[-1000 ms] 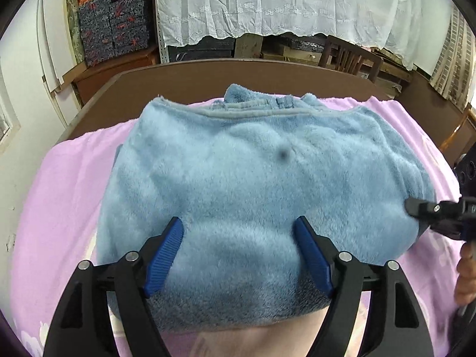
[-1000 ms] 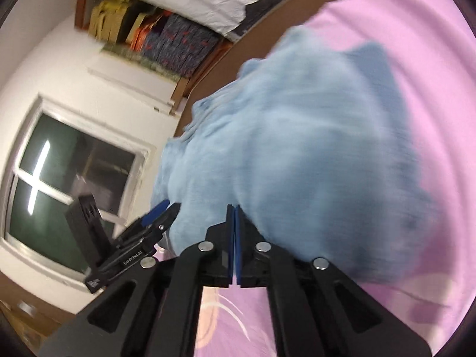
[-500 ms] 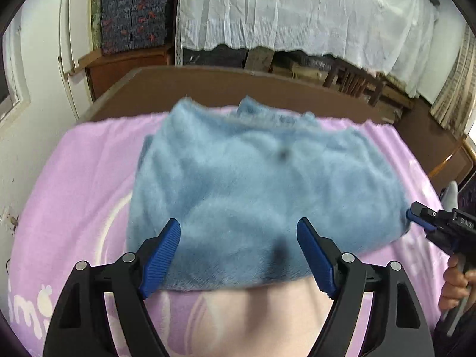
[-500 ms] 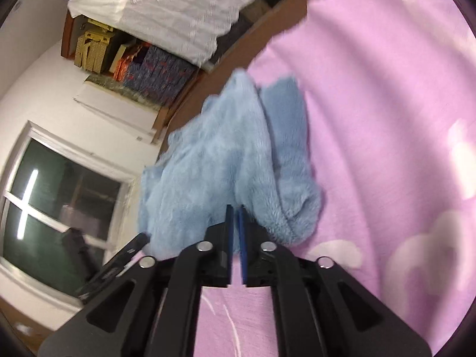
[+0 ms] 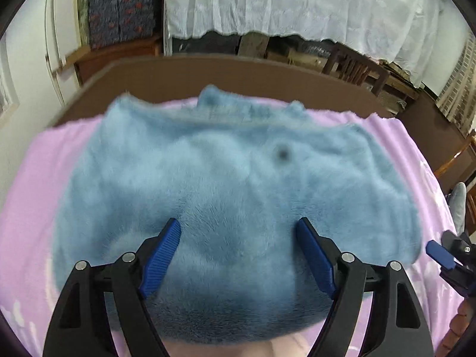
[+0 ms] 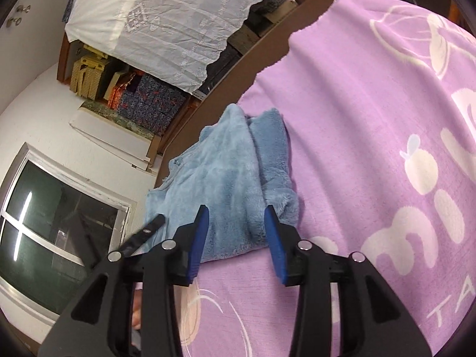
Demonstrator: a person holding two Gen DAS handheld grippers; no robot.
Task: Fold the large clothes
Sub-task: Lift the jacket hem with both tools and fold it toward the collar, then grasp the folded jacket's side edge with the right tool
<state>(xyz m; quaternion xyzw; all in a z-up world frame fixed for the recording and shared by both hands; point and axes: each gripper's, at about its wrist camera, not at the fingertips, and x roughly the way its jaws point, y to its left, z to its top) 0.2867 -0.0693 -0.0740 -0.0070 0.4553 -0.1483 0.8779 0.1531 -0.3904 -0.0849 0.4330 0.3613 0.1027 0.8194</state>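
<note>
A fluffy light-blue garment (image 5: 235, 184) lies folded into a thick bundle on the pink blanket (image 5: 38, 178). My left gripper (image 5: 238, 238) is open and empty, its blue pads hovering over the garment's near edge. In the right wrist view the garment (image 6: 226, 190) shows from its right side, with stacked folded layers. My right gripper (image 6: 236, 223) is open and empty, just off the garment's right end; it also shows at the right edge of the left wrist view (image 5: 446, 257). The left gripper's finger (image 6: 145, 233) appears at the garment's near side.
The pink blanket (image 6: 372, 148) with white lettering covers a brown table (image 5: 238, 74). Behind stand wooden chairs (image 5: 354, 65), patterned boxes (image 5: 122, 12) and a white lace cloth (image 5: 297, 3). A window (image 6: 53, 229) is on the left wall.
My right gripper opened, let go of the garment and pulled back to the right. The garment's right end now lies on the blanket. My left gripper stayed open over the near edge.
</note>
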